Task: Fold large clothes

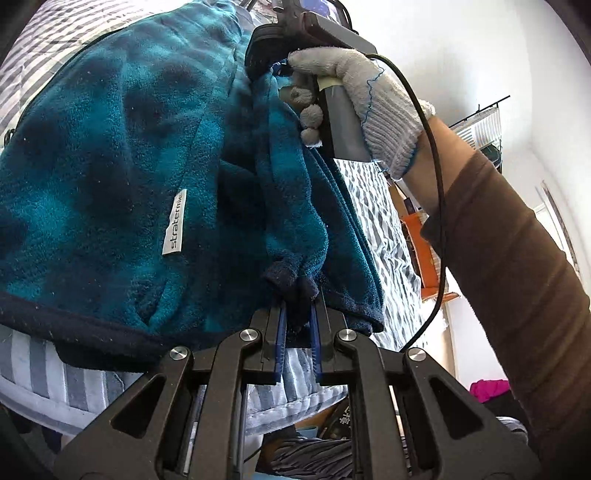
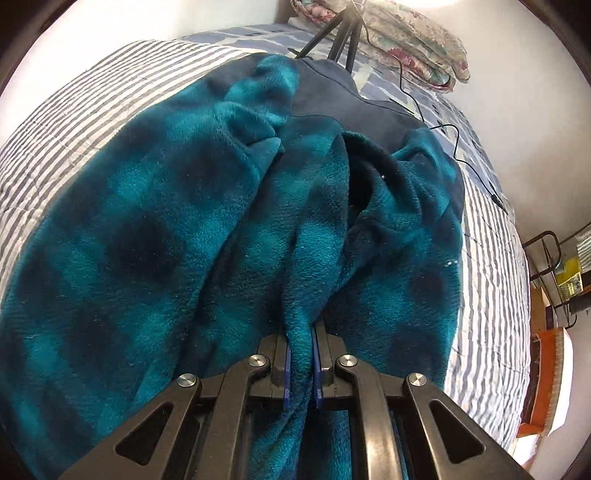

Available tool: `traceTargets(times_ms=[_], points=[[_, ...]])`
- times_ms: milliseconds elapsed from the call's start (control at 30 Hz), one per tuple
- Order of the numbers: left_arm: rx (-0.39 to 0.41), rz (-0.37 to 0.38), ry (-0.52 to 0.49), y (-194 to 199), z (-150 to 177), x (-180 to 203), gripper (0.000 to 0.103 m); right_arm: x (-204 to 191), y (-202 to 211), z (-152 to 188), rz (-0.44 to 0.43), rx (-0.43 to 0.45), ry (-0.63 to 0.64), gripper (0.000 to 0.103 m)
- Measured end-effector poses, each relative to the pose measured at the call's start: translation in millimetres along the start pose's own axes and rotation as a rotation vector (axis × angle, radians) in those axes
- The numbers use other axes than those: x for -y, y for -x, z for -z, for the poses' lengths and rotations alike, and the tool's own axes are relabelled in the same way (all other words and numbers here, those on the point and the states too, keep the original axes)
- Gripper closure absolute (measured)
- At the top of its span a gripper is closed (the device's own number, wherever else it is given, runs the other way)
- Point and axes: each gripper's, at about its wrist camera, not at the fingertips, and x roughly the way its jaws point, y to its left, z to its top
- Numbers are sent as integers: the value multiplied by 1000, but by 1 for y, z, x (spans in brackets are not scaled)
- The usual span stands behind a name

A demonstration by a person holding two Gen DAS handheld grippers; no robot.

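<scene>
A large teal and navy checked fleece jacket with a white label lies on a striped bed. My left gripper is shut on a bunched navy-trimmed cuff or hem of the jacket. In the left wrist view the right gripper's body shows at the top, held by a gloved hand, against a lifted fold of the jacket; its fingertips are hidden there. In the right wrist view my right gripper is shut on a ridge of the fleece jacket, which spreads over the bed.
A black tripod and a thin cable stand on the bed beyond the jacket, with folded floral bedding behind. An orange piece of furniture and a wire rack stand by the bed's right side. Clutter lies on the floor below.
</scene>
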Motion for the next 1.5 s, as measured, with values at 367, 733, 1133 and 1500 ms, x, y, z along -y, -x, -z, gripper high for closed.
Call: traceTargets(times_ms=[367,733,1133,1500], points=[[13,-29,-27,-8,-15,5,94,55,59,24,-274,99,-141,73],[39,-69,-26,-4,-12,-2,94,68,125,175,-379,71,-228,73],[7,-93,-99,24,0,4,95,24,128,233,-405,72,-149,72],[136,-205,-191,107,-52,-5,93,22,120,198,-328,200,-216,74]])
